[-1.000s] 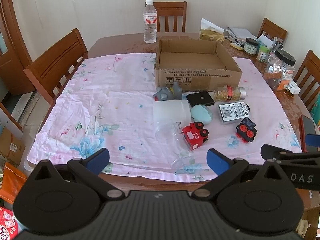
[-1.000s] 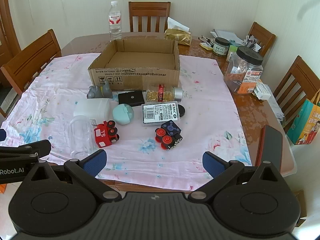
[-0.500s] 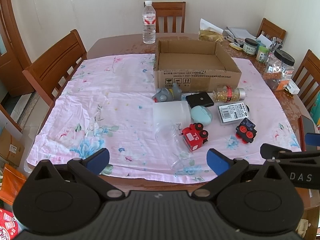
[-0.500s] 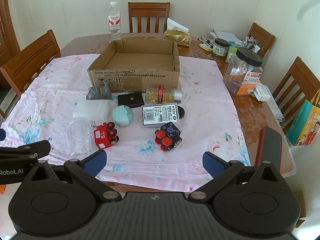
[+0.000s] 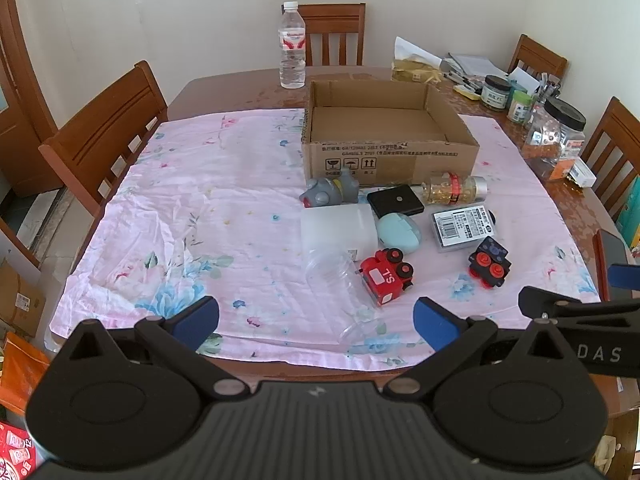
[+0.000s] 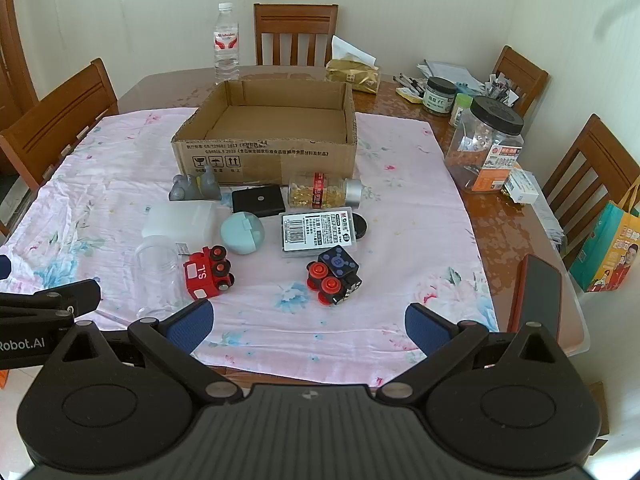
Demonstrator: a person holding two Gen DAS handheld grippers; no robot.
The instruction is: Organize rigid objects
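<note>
An empty cardboard box (image 5: 388,132) (image 6: 272,132) stands on the pink floral cloth (image 5: 208,220). In front of it lie several small objects: a grey mouse toy (image 5: 330,192), a black case (image 6: 258,200), a pill bottle (image 6: 324,192), a white box (image 5: 338,228), a teal round case (image 6: 242,234), a labelled box (image 6: 318,232), a red toy train (image 5: 386,276) (image 6: 208,272), a black toy car (image 6: 334,280) and a clear jar on its side (image 5: 340,292). My left gripper (image 5: 316,320) and right gripper (image 6: 308,324) are open and empty, near the table's front edge.
A water bottle (image 5: 292,56) stands behind the box. Jars (image 6: 486,144), pens and papers crowd the table's right side. A phone in a red case (image 6: 540,296) lies at the right edge. Wooden chairs (image 5: 108,128) surround the table.
Both views have shifted very slightly; the objects sit marginally lower in frame. Nothing was picked up or moved, and both grippers stay open.
</note>
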